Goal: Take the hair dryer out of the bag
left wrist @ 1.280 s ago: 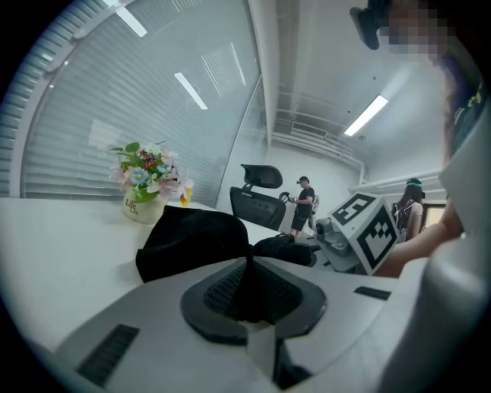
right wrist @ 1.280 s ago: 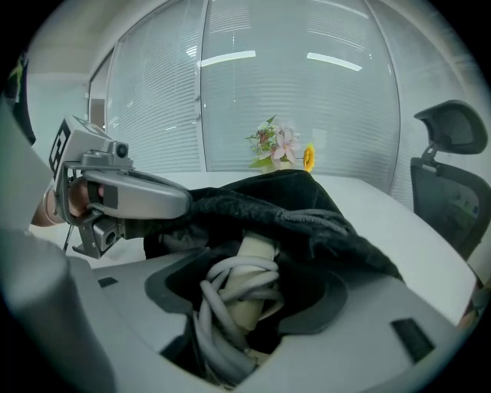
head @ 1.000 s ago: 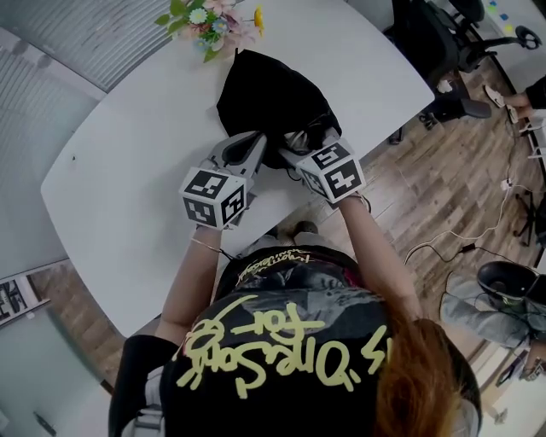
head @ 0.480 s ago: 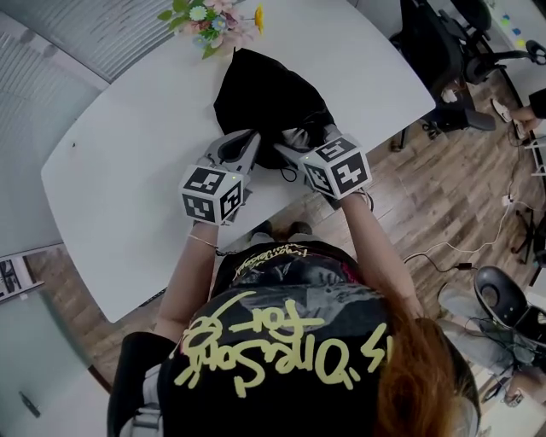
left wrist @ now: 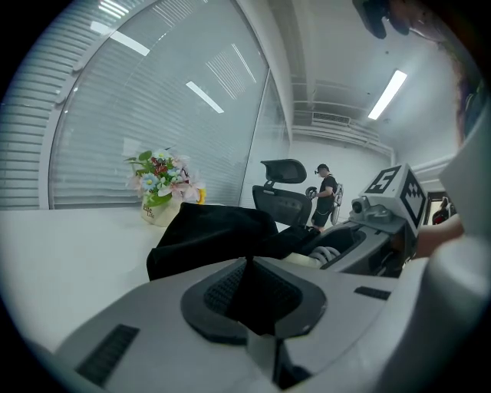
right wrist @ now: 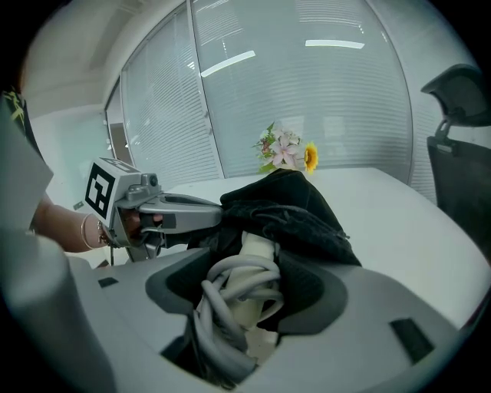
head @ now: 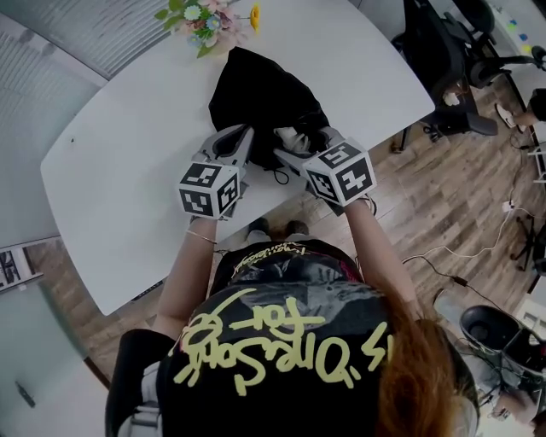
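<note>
A black cloth bag (head: 256,90) lies on the white table (head: 128,154), its mouth toward me. My left gripper (head: 247,131) is shut on the bag's near edge; in the left gripper view black fabric (left wrist: 249,288) is pinched between the jaws. My right gripper (head: 283,154) is shut on the hair dryer (right wrist: 249,261), a cream body wrapped in grey cord (right wrist: 230,284), which sticks partly out of the bag's mouth (right wrist: 288,203). In the head view the dryer (head: 294,136) shows pale between the two grippers.
A pot of flowers (head: 205,19) stands at the table's far edge behind the bag. Black office chairs (head: 452,38) stand on the wooden floor to the right. The table's near edge runs just under my grippers. A person (left wrist: 325,196) stands far off.
My right gripper has drawn back a little toward me and upward with the hair dryer. The left gripper keeps its hold on the bag in nearly the same place.
</note>
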Tool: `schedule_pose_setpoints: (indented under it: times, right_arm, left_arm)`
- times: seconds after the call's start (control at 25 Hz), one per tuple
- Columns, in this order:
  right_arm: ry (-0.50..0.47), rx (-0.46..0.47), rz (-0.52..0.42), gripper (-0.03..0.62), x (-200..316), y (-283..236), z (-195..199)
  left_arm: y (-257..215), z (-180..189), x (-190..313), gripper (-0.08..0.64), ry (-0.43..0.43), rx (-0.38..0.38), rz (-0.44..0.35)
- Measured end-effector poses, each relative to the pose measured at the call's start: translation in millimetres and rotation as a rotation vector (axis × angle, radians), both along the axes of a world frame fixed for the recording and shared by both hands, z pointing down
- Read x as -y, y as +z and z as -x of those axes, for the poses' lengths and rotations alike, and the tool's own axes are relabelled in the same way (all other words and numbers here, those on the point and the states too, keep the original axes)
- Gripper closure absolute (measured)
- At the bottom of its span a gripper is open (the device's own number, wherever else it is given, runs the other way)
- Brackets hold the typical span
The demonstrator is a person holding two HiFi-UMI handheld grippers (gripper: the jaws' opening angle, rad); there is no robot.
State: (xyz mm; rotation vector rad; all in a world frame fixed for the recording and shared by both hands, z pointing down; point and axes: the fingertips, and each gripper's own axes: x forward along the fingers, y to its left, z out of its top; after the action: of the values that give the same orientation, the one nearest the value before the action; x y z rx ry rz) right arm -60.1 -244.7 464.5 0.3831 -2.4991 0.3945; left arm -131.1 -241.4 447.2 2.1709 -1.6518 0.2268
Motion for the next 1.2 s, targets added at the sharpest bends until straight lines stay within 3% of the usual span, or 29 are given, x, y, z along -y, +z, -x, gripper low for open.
schedule_pose_setpoints:
  times: [0.28, 0.6, 0.84, 1.0, 1.2]
  right_arm:
    - [-0.013, -0.004, -0.003, 0.310, -1, -3, -9]
    - [-0.059, -0.027, -0.047, 0.310, -9, 1, -22]
    - [-0.105, -0.033, -0.131, 0.310, -16, 15, -28]
    - [-0.133, -0.084, -0.212, 0.308, -20, 31, -31]
    - [-0.134, -0.099, -0.213, 0.308, -20, 34, -30]
  left_arm:
    - [-6, -1, 3, 0.543, -0.024, -0.002, -0.015]
    - [-16, 10, 5, 0.541, -0.107, 0.010, -0.050]
    - [-1, 5, 2, 0.541, -0.097, 0.013, -0.011]
    - [6, 3, -1, 0.541, -0.078, 0.017, 0.009]
    - [5, 3, -2, 0.541, -0.064, 0.016, 0.007]
